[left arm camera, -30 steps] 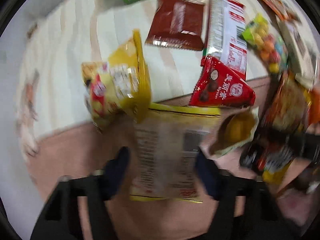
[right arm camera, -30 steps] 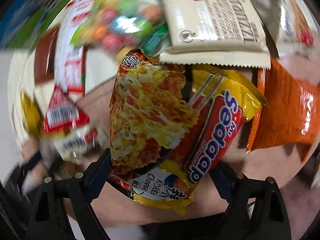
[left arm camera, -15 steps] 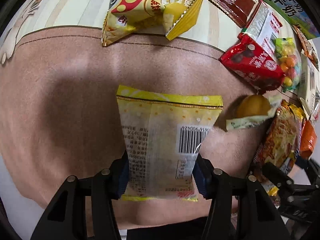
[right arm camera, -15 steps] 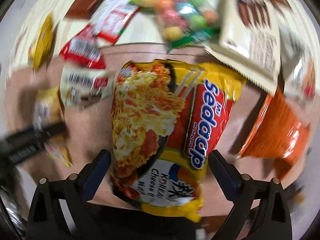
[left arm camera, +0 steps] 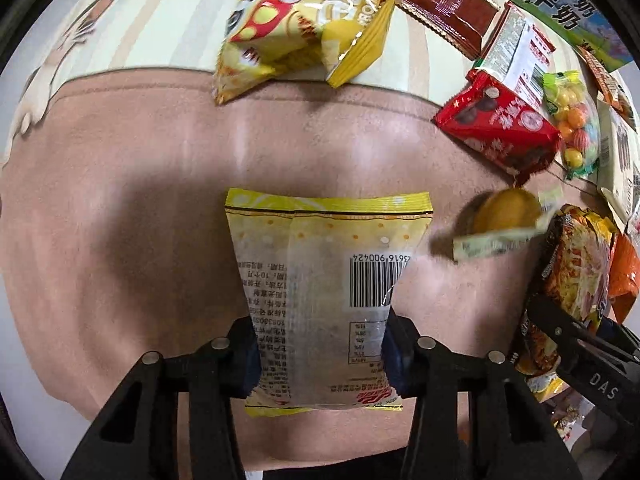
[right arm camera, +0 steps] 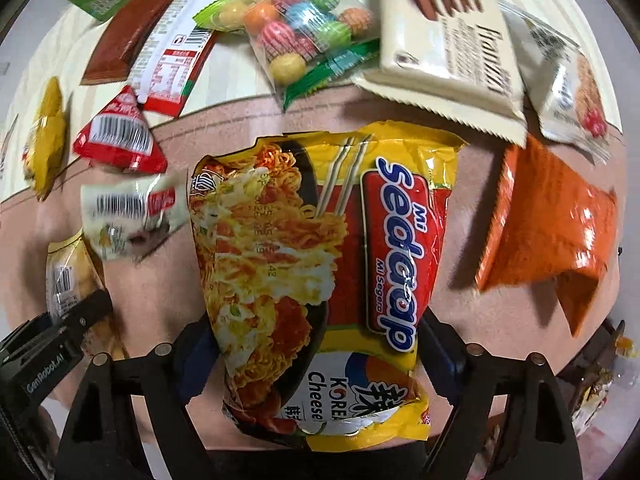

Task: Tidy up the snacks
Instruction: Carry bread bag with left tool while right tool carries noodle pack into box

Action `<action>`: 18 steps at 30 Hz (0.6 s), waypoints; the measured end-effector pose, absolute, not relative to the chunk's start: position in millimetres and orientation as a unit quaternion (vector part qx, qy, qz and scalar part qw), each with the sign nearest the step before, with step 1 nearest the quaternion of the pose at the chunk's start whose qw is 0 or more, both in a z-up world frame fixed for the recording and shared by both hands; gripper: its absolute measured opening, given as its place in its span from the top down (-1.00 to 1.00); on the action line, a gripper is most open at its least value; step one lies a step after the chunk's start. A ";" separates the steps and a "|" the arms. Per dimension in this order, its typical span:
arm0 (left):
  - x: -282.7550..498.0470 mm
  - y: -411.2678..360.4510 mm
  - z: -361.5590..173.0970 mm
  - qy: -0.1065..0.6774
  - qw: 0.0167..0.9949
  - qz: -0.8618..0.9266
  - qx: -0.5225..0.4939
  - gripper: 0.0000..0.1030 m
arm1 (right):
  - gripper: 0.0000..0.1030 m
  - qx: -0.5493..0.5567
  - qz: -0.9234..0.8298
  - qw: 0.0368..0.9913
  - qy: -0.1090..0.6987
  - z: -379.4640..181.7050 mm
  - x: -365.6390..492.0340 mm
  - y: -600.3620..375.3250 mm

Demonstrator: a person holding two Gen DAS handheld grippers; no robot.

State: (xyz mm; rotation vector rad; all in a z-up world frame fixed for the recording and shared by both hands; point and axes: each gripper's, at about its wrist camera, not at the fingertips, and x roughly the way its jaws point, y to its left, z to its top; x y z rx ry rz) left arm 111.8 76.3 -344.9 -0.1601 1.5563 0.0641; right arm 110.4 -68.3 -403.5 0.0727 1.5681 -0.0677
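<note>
My left gripper points down over the pinkish-brown mat. Its jaws are closing, and the pads squeeze the lower part of a pale yellow packet with a barcode. In the right wrist view my right gripper has a yellow and red instant noodle pack between its fingers. These jaws are closing too, with the pads against the pack's sides. Each gripper also shows at the edge of the other's view: the right gripper and the left gripper.
Loose snacks ring the mat: a yellow chip bag, a brown packet, a red triangular packet, a small bun packet, a gumball bag, a cream wafer pack and an orange packet.
Both grippers have shifted over the mat with their packs. The left fingers have drawn tighter on the yellow packet. The noodle pack now lies apart from the orange packet.
</note>
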 end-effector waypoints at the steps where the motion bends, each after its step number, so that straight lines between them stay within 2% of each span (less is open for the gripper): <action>1: 104.7 77.3 -345.4 0.702 0.707 0.030 -0.077 0.15 | -0.72 0.044 -0.025 0.707 0.705 -402.1 103.1 -72.4; 5: 76.2 81.3 -335.9 0.704 0.703 0.034 -0.092 0.17 | -0.72 0.084 0.009 0.706 0.704 -388.3 83.8 -77.8; 10: 62.2 76.9 -291.5 0.682 0.722 0.033 -0.110 0.17 | -0.72 0.117 0.077 0.724 0.675 -331.3 87.5 -95.1; 15: 103.4 59.1 -229.4 0.643 0.754 0.009 -0.134 0.17 | -0.72 0.128 0.130 0.744 0.642 -259.1 121.4 -101.6; 18: 164.4 52.7 -195.8 0.620 0.772 -0.018 -0.139 0.17 | -0.72 0.128 0.152 0.759 0.619 -208.7 165.5 -110.2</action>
